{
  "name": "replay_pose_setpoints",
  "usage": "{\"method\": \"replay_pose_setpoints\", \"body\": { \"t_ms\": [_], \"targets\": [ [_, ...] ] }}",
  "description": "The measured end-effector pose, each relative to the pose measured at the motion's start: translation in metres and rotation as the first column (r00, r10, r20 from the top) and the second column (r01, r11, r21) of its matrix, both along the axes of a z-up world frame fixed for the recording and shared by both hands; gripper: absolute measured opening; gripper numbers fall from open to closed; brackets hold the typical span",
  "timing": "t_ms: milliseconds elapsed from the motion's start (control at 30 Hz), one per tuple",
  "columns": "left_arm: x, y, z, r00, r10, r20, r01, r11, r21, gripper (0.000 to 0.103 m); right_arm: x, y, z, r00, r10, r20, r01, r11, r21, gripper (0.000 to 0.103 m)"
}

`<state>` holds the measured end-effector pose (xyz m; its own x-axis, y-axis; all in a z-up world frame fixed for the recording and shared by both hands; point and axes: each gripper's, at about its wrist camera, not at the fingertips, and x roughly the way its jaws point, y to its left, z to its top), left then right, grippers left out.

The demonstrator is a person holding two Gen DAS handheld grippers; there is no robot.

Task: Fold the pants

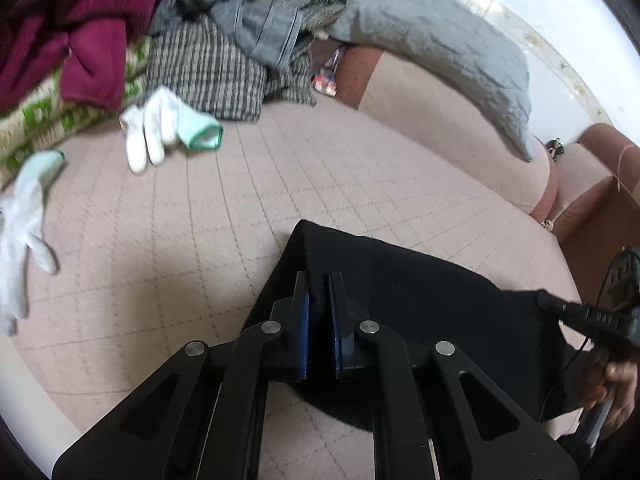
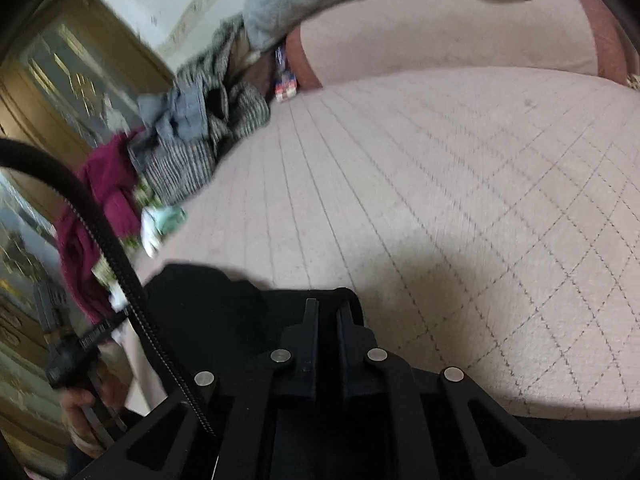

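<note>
While both grippers' jaws are clamped on the black pants, gloves and clothes pile sit far-left; quilted sofa ahead lies open.

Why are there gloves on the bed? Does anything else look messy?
Yes. Two white gloves lie apart on the pink quilted cover, not as a pair. Behind them a heap of clothes is unfolded, with a maroon garment flopped over it. The black pants are still rumpled.
</note>
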<state>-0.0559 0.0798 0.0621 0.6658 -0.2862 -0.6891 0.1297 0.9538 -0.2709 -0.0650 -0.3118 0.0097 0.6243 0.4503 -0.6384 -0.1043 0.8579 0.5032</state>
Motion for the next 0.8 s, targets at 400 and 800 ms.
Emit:
{"method": "replay_pose_setpoints", "body": {
  "t_ms": [400, 800],
  "targets": [
    [0.011, 0.001, -0.027, 0.992, 0.083, -0.092, -0.069, 0.987, 0.148, 0.008, 0.015, 0.01, -0.035, 0.996, -0.088, -0.013, 0.086, 0.99, -0.109, 0.007],
    [-0.015, -0.003, 0.009, 0.996, 0.08, 0.035, -0.083, 0.993, 0.079, 0.01, -0.051, 0.026, 0.005, 0.999, 0.034, 0.029, -0.03, 0.99, -0.138, 0.01]
  ]
}}
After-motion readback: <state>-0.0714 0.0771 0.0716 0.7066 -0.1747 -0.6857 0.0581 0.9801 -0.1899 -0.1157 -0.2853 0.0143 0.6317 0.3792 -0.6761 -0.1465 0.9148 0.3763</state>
